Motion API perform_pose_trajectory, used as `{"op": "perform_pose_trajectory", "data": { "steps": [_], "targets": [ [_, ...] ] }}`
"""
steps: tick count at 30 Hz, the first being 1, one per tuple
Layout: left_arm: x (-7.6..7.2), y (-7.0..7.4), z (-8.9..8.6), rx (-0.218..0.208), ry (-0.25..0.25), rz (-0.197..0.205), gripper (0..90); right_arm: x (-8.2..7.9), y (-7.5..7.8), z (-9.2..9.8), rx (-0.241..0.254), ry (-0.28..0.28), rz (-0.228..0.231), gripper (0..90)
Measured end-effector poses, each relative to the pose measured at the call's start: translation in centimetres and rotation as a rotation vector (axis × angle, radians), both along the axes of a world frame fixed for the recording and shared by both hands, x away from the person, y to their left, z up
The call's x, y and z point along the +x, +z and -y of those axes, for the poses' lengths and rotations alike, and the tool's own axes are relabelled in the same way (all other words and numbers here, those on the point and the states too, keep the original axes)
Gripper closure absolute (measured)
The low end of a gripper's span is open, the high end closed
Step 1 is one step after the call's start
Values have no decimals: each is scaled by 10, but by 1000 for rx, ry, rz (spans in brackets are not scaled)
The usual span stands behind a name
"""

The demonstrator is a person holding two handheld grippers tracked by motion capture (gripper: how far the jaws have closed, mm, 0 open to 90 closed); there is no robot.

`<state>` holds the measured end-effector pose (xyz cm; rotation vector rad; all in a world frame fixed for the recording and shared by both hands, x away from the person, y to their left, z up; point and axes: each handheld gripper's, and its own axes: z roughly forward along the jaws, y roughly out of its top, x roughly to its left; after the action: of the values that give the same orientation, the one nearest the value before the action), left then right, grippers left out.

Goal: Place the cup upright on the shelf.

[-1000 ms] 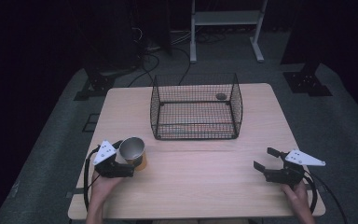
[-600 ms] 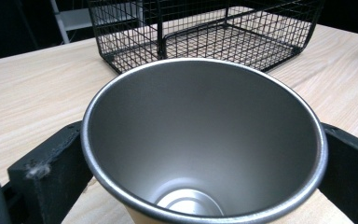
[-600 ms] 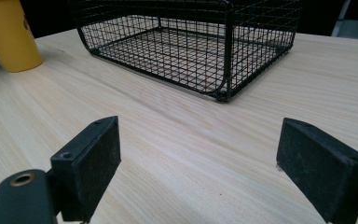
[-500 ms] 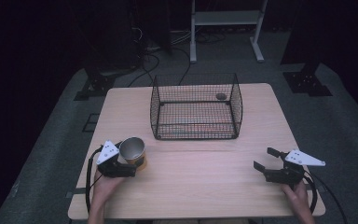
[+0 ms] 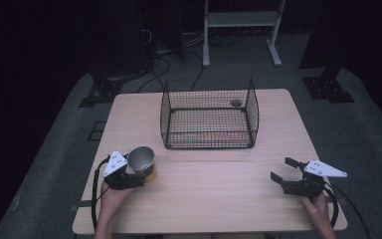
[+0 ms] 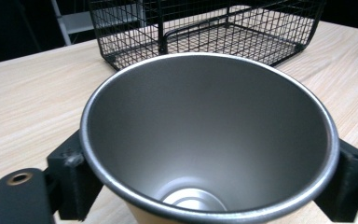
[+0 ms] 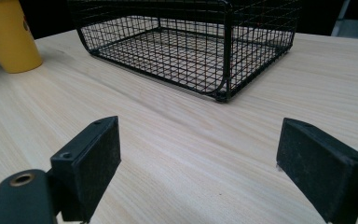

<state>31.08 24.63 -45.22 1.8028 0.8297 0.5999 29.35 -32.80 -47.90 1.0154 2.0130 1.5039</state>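
High view: left claw [image 5: 138, 175] sits at the near-left part of the wooden bench [image 5: 214, 199], jaws closed on a metal cup [image 5: 142, 161] with a yellow outer wall. Cup stands upright, mouth up, well short of the black wire basket [image 5: 209, 113], which sits at the bench's centre toward the far edge. A small dark round object [image 5: 236, 103] lies at the basket's far-right corner; whether it is inside or behind the mesh, cannot tell. The person's left hand [image 5: 110, 196] holds the claw from the near edge.

Left gripper view: cup [image 6: 209, 140] seen from above and close, grey interior, rim rounded and intact. One black jaw presses each side of the cup just under the rim. Basket [image 6: 205, 28] lies beyond it.

Right claw [image 5: 283, 170] at the near-right part of the bench, jaws spread wide, nothing between them. The person's right hand [image 5: 318, 209] grips it from behind.

Right gripper view: bare wood grain [image 7: 191, 154] between the two separated jaws. Basket [image 7: 186, 42] ahead, with the cup's yellow wall [image 7: 9, 37] at upper left, well apart from this claw.
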Motion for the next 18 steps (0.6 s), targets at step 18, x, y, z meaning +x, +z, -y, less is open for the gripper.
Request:
{"op": "perform_pose_trajectory", "data": {
  "steps": [18],
  "targets": [
    [-9,18,19,5,-73,43,133,0,0,0,-2,1,0,126]
  ]
}}
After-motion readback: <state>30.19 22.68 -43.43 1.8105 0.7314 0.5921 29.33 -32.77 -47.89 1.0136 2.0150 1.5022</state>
